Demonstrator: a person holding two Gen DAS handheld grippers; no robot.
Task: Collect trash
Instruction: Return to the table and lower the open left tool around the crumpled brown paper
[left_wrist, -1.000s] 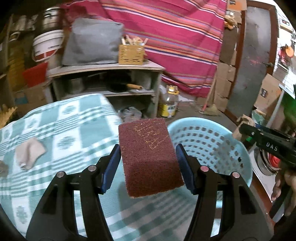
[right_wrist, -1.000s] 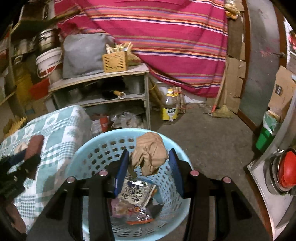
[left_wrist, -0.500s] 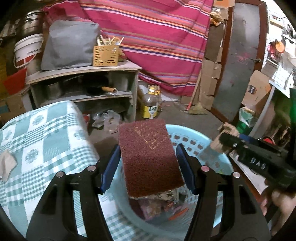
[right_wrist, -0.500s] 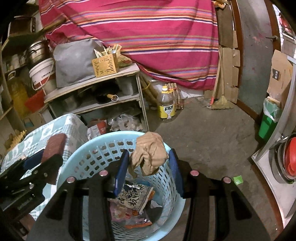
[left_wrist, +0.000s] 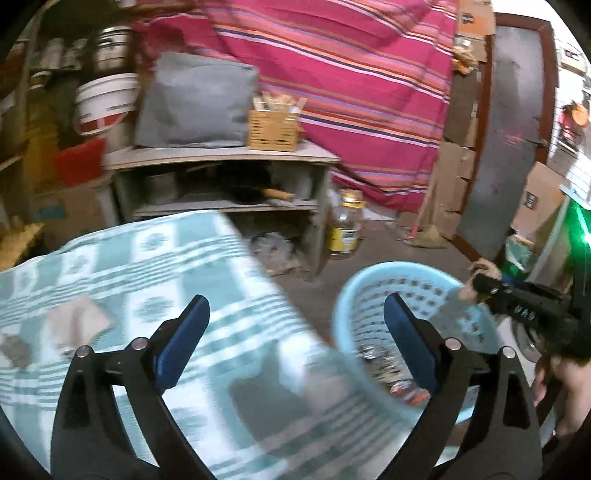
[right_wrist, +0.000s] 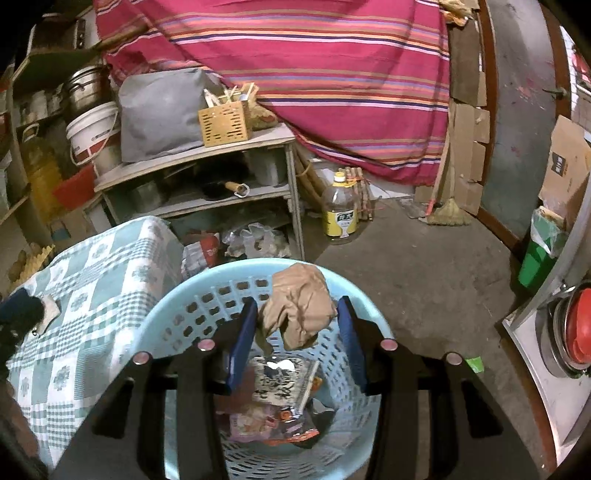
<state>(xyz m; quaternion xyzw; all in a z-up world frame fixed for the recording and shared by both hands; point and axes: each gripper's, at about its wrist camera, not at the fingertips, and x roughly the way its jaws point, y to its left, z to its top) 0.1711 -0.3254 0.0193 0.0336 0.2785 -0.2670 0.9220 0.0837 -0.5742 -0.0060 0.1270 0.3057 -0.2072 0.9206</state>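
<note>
A light blue perforated basket (right_wrist: 192, 306) stands beside the table and holds several wrappers (right_wrist: 280, 384); it also shows in the left wrist view (left_wrist: 369, 284). My right gripper (right_wrist: 297, 332) is shut on a crumpled brown paper (right_wrist: 299, 306) above the basket. My left gripper (left_wrist: 295, 317) is wide open and empty over the table's corner, left of the basket. A crumpled beige paper (left_wrist: 74, 325) and a small grey scrap (left_wrist: 14, 347) lie on the checked tablecloth (left_wrist: 147, 258). The right gripper also shows in the left wrist view (left_wrist: 484, 284).
A grey shelf unit (right_wrist: 199, 166) with a wooden box (right_wrist: 223, 122), pans and a grey bag stands behind the table. An oil bottle (right_wrist: 340, 210) and a broom (right_wrist: 447, 214) are on the concrete floor. A green bin (right_wrist: 539, 254) stands at the right.
My left gripper opened and the red-brown scouring sponge is gone from its jaws; it swung left, back over the table. My right gripper still holds the brown paper above the basket.
</note>
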